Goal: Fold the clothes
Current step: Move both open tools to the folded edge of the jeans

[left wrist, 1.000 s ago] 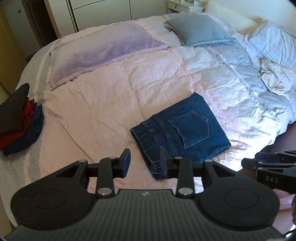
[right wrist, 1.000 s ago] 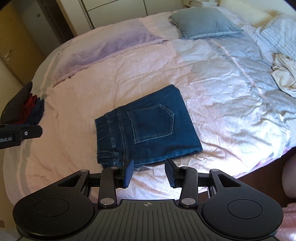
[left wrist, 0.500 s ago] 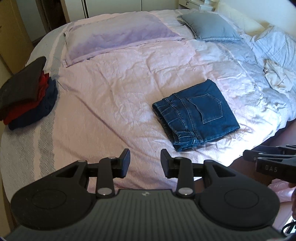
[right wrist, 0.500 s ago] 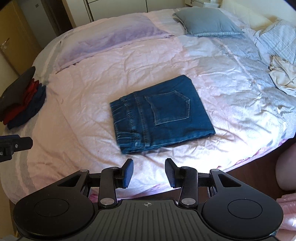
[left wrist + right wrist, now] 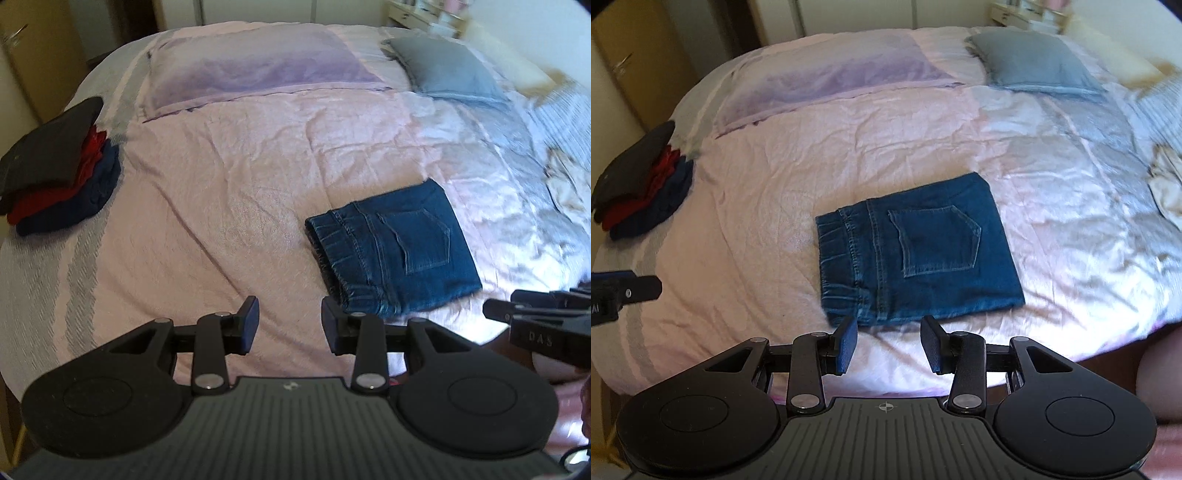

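Folded blue jeans (image 5: 397,247) (image 5: 916,251) lie flat on the pink bedspread (image 5: 240,177) (image 5: 775,192), back pocket up. My left gripper (image 5: 290,325) hovers over the bed's near edge, left of the jeans, jaws apart with nothing between them. My right gripper (image 5: 888,341) hangs just short of the jeans' near hem, also open and empty. A crumpled cream garment (image 5: 565,184) (image 5: 1167,184) lies at the far right of the bed. The right gripper's body (image 5: 546,325) shows at the left wrist view's right edge, and the left gripper's tip (image 5: 624,291) at the right wrist view's left edge.
A stack of folded clothes, black on red on navy (image 5: 55,162) (image 5: 639,184), sits at the bed's left edge. A lilac pillow (image 5: 251,70) and a grey pillow (image 5: 447,70) lie at the head. Wardrobe doors (image 5: 33,48) stand at the left.
Both grippers have drawn back from the jeans toward the bed's near edge, so more of the bed and the folded stack shows. The jeans have stayed folded in place. Both stay open.
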The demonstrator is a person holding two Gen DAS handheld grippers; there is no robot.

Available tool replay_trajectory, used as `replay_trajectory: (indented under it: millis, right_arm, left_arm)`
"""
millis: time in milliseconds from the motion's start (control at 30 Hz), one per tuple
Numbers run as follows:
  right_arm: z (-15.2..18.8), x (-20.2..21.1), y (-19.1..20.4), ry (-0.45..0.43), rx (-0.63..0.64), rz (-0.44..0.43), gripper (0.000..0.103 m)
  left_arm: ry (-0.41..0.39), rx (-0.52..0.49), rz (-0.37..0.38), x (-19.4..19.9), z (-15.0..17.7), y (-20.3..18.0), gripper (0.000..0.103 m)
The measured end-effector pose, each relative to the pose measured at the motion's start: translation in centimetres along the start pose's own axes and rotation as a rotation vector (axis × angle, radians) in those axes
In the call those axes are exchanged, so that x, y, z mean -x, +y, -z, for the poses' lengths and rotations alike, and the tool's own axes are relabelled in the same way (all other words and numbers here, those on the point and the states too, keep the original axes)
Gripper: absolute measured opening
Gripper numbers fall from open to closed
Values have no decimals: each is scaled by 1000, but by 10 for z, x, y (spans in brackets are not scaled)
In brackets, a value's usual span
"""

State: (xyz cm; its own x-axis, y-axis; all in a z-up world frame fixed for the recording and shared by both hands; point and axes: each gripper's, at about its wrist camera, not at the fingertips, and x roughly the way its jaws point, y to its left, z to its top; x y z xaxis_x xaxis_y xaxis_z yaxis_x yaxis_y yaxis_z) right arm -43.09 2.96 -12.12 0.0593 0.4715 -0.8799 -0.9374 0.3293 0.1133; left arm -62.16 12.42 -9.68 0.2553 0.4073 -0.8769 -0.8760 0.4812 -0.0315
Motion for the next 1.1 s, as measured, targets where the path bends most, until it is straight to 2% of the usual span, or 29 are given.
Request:
replay_trajectory:
  millis: [300,500,800,933,1100]
  right_arm:
    - [-41,-17,-91,45,139,-55,42]
    - [-51,-34,-133,98,221,-116,42]
    - [-45,-79,-167,224,246,-212,42]
    - [-46,-98,-179,255,200,-256,42]
    - [-50,-122,-209,269,61,-298,42]
  left_arm:
    - [4,126,-59,-19,-27,-87,33]
    - [29,261,-131,-29,-17,-116,33]
    - [102,498,-144,-42,34,-96,33]
    - [99,592,-93,-55,46,-75,34]
    - [91,663,4,-86,52,-53,37]
